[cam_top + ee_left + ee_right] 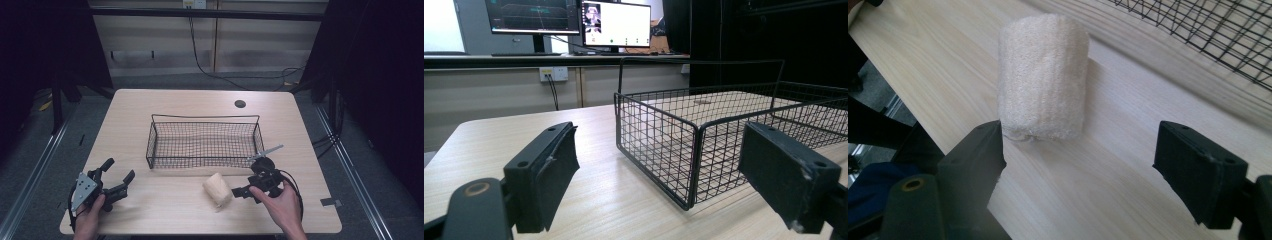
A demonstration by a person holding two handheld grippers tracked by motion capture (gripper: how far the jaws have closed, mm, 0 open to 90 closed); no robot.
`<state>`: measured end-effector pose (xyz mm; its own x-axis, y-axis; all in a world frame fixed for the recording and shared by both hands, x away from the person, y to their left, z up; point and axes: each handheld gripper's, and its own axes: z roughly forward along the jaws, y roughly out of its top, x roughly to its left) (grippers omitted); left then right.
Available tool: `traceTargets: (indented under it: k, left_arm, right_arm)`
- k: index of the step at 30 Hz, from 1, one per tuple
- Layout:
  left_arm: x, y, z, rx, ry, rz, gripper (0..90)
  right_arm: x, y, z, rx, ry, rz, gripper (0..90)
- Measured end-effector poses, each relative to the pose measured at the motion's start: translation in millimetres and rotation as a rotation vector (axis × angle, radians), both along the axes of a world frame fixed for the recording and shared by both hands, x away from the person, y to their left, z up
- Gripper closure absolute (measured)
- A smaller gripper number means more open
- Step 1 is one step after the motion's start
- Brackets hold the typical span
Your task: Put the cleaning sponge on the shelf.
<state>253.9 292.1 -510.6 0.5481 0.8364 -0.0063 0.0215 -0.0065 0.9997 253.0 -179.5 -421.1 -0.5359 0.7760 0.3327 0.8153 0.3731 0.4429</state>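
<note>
High view: wire basket (205, 142) sits mid-table (175, 102), nothing visible in it. Cream roll, looks like a loofah or rolled cloth (217, 190), lies on the wood just in front of the basket's near right part. Right gripper (239, 192) is low beside the roll; jaws wide apart, one pad close to the roll's end in the right gripper view, contact unclear. Left gripper (119, 174) is near the table's front left corner, jaws spread wide, gripping nothing, aimed at the basket's corner.
</note>
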Motion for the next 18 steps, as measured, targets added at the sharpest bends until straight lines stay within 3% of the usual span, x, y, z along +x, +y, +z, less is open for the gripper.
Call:
traceTargets:
  k: [9, 18]
  left_arm:
    - [0.0, 0.0, 0.0, 0.0, 0.0, 0.0, 15.7]
    - [0.0, -0.3, 0.0, 0.0, 0.0, 0.002, 15.7]
  right_arm:
    - [5.4, 10.6, 1.3, 0.003, 0.023, 0.043, 18.7]
    - [10.6, 29.1, 3.0, -0.012, 0.018, 0.081, 18.2]
